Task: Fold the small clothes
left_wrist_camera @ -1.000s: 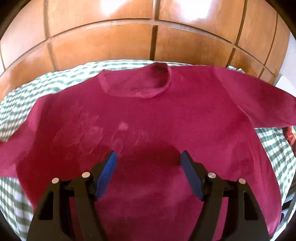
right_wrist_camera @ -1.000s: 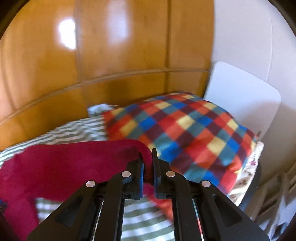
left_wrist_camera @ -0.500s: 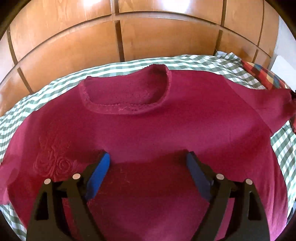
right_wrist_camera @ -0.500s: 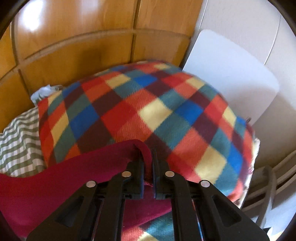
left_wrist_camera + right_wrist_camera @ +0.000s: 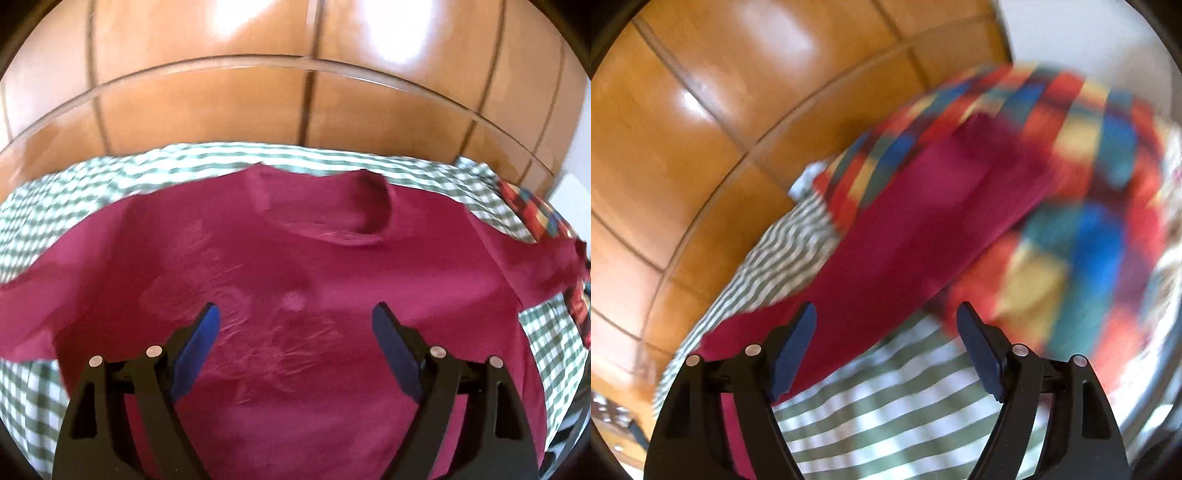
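Observation:
A dark red sweater [image 5: 332,280] lies spread flat on the green-checked bedcover [image 5: 55,206], neckline [image 5: 332,218] toward the wooden headboard. My left gripper [image 5: 293,325] is open and empty, just above the sweater's chest. In the right wrist view the sweater's right sleeve [image 5: 923,221] lies stretched out over the bedcover and onto a multicoloured checked pillow [image 5: 1100,229]. My right gripper [image 5: 886,325] is open and empty, hovering over the base of that sleeve. This view is blurred by motion.
The wooden headboard [image 5: 295,96] runs along the far side of the bed. The checked pillow [image 5: 532,210] sits at the bed's right end, with a white wall [image 5: 1089,33] behind it. The bedcover [image 5: 905,413] shows below the sleeve.
My right gripper has opened and let go of the sleeve end, which now lies on the pillow; it has drawn back. My left gripper stays open and has shifted over the chest.

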Tool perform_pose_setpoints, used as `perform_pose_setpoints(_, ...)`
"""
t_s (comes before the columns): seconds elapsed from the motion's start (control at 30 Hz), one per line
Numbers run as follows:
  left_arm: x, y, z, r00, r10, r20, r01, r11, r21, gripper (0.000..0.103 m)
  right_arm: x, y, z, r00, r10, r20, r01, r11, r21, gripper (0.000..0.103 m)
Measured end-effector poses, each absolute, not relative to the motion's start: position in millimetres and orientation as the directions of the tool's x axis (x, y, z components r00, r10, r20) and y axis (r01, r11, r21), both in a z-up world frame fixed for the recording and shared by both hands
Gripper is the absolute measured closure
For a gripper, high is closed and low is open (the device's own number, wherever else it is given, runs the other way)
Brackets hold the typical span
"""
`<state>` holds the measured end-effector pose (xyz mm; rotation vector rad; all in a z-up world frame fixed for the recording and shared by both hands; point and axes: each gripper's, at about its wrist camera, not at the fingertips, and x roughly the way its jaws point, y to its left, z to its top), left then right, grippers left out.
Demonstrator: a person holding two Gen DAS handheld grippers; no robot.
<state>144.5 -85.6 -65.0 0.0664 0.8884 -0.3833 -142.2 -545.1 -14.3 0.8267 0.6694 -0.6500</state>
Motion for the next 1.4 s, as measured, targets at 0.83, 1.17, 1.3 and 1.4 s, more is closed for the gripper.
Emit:
perform_pose_setpoints(0.83,183,-40,-66,0.599,-0.211,-0.773,0.285,0.958,-0.041,0.021,-71,-464,0,0.523,-0.363,-0.771,0.649,0.756,0.084,0.035)
perform_pose_setpoints(1.17,260,-55,-82,0.558,-0.11,-0.823,0.279,0.958,0.061,0.04,97,-336,-34,0.573,-0.074,-0.817,0.225,0.972,0.069,0.035)
perform_pose_setpoints(1.3,283,-62,-93,0.557,-0.053,-0.829,0.239,0.966,0.099,0.025,152,-318,-70,0.5,-0.13,-0.857,0.206,0.978,-0.028,0.035)
perform_pose_setpoints(1.4,297,-62,-98,0.555,-0.041,-0.831,0.212,0.973,0.094,0.018,175,-322,-84,0.524,-0.186,-0.831,0.246,0.967,-0.061,0.026)
